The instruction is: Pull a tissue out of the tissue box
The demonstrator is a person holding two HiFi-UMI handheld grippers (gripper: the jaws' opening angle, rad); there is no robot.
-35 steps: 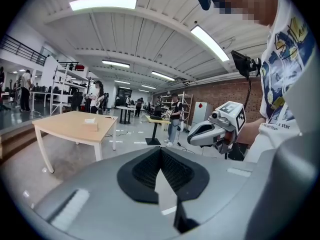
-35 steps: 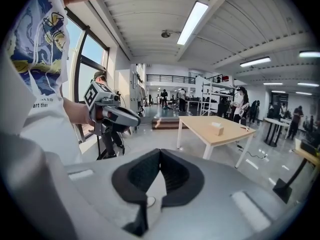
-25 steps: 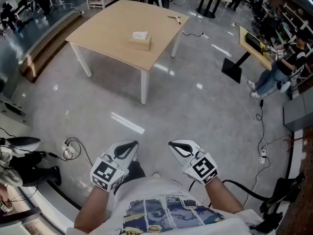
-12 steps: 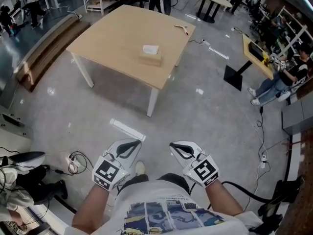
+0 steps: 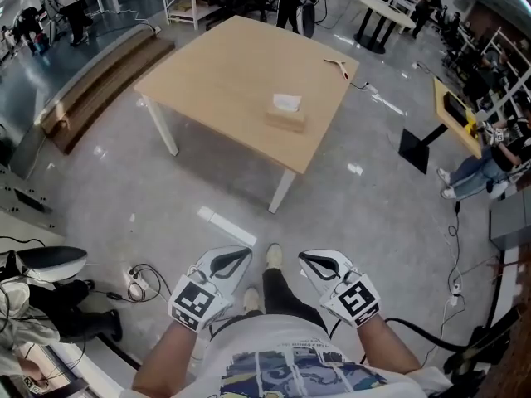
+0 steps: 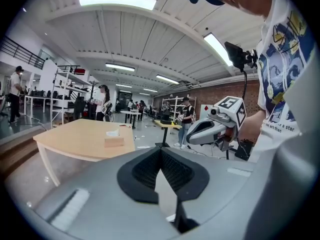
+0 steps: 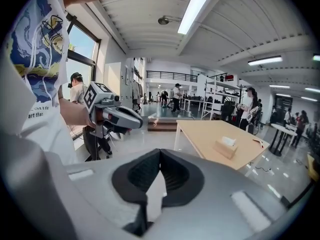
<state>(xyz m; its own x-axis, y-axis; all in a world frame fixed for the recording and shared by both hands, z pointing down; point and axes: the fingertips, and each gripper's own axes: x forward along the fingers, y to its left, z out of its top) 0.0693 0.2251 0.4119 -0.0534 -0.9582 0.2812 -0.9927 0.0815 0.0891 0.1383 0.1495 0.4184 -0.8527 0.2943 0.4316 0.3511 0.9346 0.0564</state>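
A tan tissue box [image 5: 285, 119] with a white tissue [image 5: 287, 102] sticking out of its top sits on the light wooden table [image 5: 224, 73], far ahead of me across the floor. Both grippers hang low in front of the person's body, well short of the table. The left gripper [image 5: 242, 255] is shut with nothing in it, its tips meeting [image 6: 160, 150]. The right gripper [image 5: 305, 259] is shut and empty as well [image 7: 159, 153]. The box also shows in the left gripper view [image 6: 114, 141] and in the right gripper view [image 7: 225, 147].
A small wooden tool [image 5: 337, 63] lies near the table's far corner. Cables and a plug strip [image 5: 137, 284] trail on the grey floor at left, another cable [image 5: 452, 247] at right. A black-legged desk [image 5: 448, 106], a round table [image 5: 377, 7], shelving and people stand beyond.
The person has walked towards the table: the table and tissue box now sit lower and further right in the head view. Both grippers stay shut, side by side.
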